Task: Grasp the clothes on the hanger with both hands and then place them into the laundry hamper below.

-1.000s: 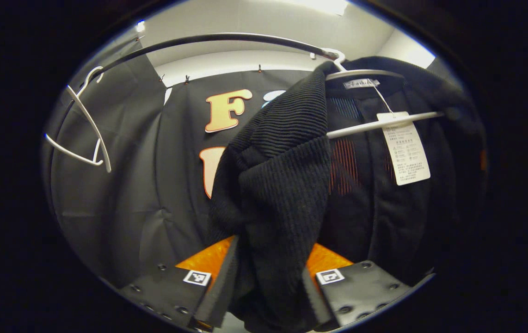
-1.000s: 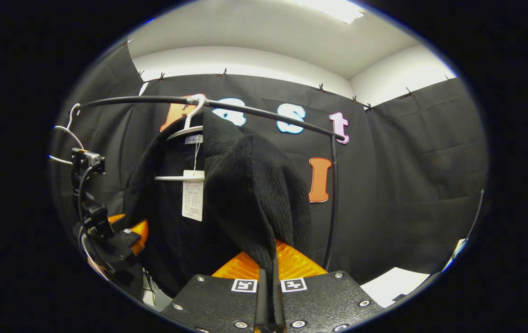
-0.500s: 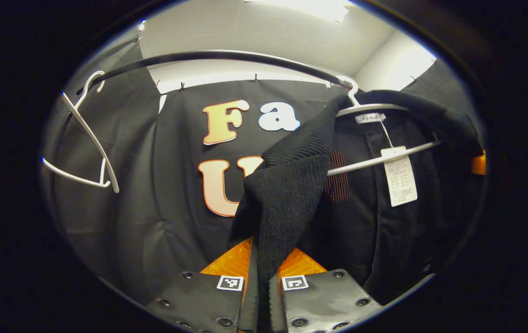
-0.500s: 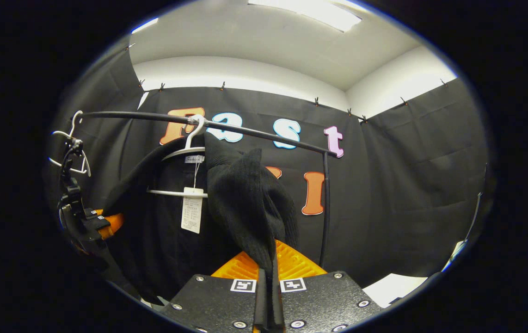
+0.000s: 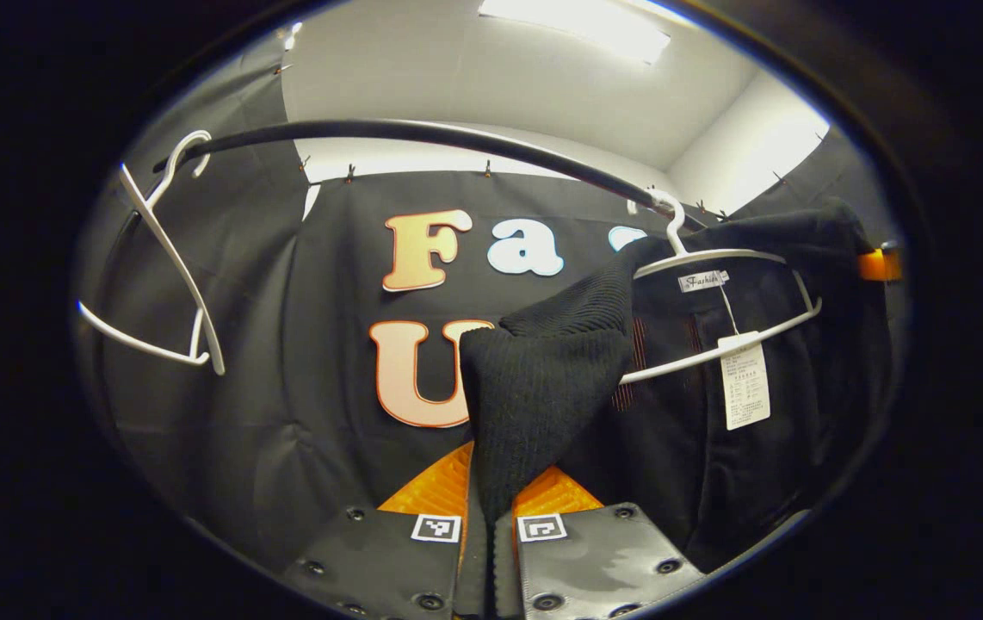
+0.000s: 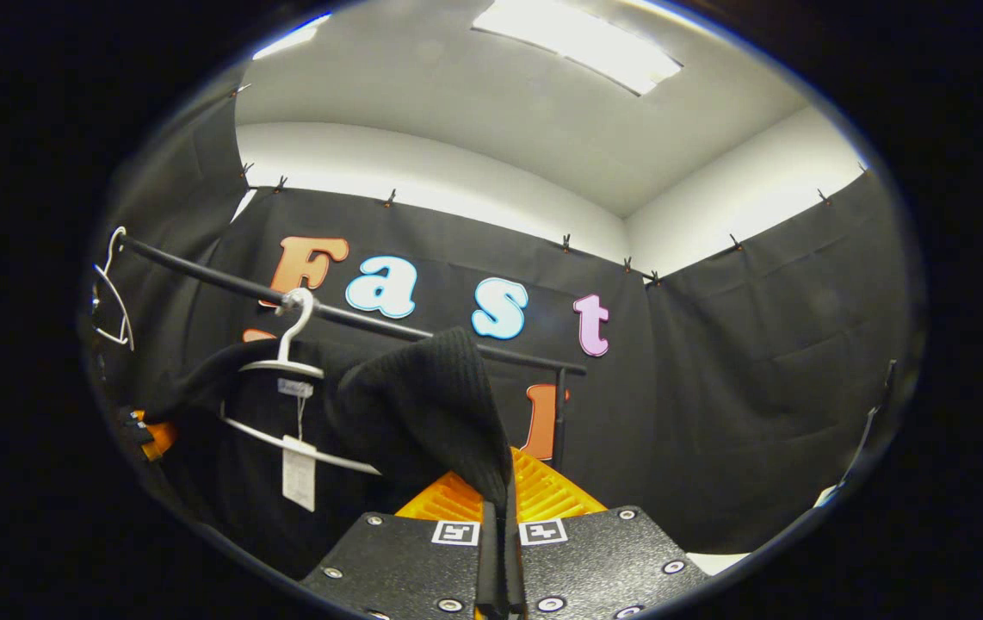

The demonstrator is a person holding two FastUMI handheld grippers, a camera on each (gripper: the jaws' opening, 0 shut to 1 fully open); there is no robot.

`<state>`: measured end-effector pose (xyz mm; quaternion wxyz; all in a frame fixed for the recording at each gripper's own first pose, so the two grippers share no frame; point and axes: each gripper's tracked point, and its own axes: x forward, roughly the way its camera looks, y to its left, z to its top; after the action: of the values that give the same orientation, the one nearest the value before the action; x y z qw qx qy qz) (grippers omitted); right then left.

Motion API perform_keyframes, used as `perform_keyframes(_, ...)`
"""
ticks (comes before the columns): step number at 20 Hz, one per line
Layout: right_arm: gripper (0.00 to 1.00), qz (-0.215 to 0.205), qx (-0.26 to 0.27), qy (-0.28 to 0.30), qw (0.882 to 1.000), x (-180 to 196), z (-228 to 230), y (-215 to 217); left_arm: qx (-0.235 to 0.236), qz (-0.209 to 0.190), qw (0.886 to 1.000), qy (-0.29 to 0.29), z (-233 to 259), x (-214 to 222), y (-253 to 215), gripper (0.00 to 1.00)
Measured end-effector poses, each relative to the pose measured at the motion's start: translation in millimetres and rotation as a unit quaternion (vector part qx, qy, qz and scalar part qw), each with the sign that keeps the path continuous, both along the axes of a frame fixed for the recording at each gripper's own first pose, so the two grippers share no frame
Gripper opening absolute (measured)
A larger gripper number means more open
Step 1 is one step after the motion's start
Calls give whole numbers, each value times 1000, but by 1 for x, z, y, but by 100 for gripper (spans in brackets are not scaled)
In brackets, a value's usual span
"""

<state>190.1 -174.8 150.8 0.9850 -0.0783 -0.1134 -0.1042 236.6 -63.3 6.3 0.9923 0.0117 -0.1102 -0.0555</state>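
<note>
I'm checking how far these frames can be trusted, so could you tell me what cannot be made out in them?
- Left gripper view: the print on the paper tag is too small to read.
- Left gripper view: the far shoulder of the black garment is cut off at the right edge.
- Right gripper view: the left tool sits at the left edge, half hidden by the garment.
- Right gripper view: the right tool has fabric covering its inner faces.

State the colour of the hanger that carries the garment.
White. The hanger under the black knit garment shows best in the left gripper view.
</note>
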Motion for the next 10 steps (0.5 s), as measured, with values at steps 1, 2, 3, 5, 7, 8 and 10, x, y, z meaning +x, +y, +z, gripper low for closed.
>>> perform_keyframes(1,2,-8,-7,-2,1000,12,14,-12,-1,0,1000,-1,0,0,1,10)
perform_keyframes(2,0,-11,-9,0,1000,25,22,-21,-4,4,1000,-5,2,1,3,10)
perform_keyframes(3,2,-10,-7,2,1000,40,28,-27,-8,6,1000,-8,4,2,4,13)
perform_keyframes(5,2,-11,-10,13,1000,68,31,-38,-14,5,1000,-10,7,2,7,7)
perform_keyframes(7,2,-16,-14,32,999,88,20,-49,-18,-1,1000,-6,10,3,6,10)
perform_keyframes(8,2,-14,-13,34,999,95,17,-49,-21,-4,1000,-7,13,2,6,10)
perform_keyframes(10,2,-15,-2,49,999,99,-7,-52,-23,-2,1000,-12,20,3,9,10)
